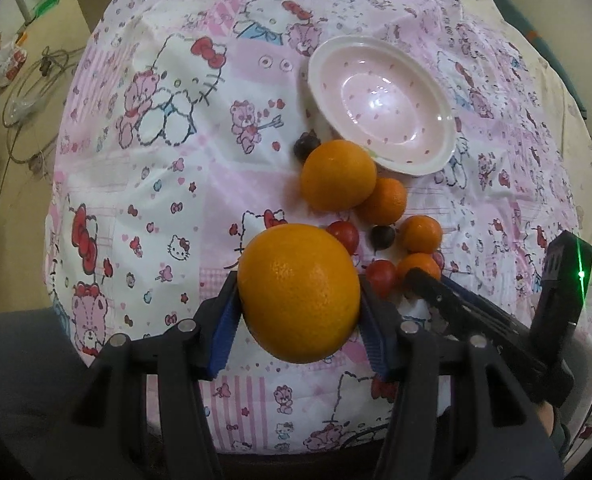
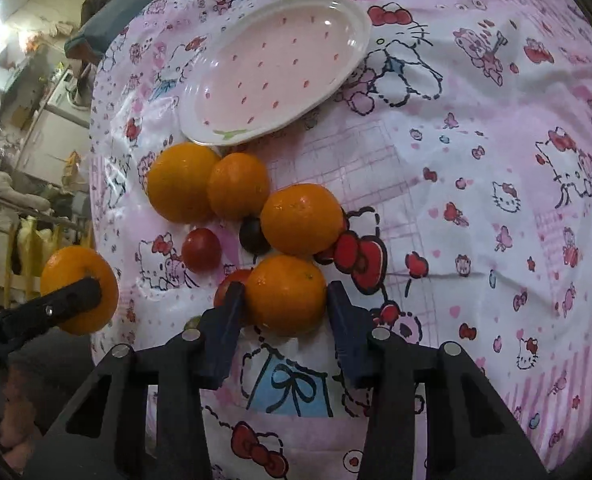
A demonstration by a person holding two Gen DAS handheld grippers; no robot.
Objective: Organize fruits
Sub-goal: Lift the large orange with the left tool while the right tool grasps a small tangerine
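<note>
Fruit lies in a loose cluster on the pink cartoon-print tablecloth (image 2: 475,152), just below the pink speckled bowl (image 1: 379,106).

Left gripper (image 1: 297,304): jaws set at a medium width and clamped on a large orange (image 1: 299,294). Blue pads (image 1: 226,332) press both sides of the fruit, which is lifted clear of the cloth. In the right wrist view the same orange appears at the left edge, with one black finger across it.

Right gripper (image 2: 284,300): lowered over the near edge of the cluster, with a small orange (image 2: 286,294) between its blue pads. The left pad touches the fruit; the right pad sits at its edge, and contact there cannot be confirmed. This orange rests on the cloth.

Remaining fruit on the cloth:
- a second large orange (image 1: 337,176), touching the bowl rim;
- a medium orange (image 1: 383,202), touching the second large orange;
- another small orange (image 1: 420,234), just beyond the one at the right gripper;
- two red cherry tomatoes (image 1: 343,236), between the oranges and the grippers;
- one dark grape (image 1: 383,237) in the middle of the cluster and another dark grape (image 1: 306,146) beside the bowl.

The bowl holds no fruit.
</note>
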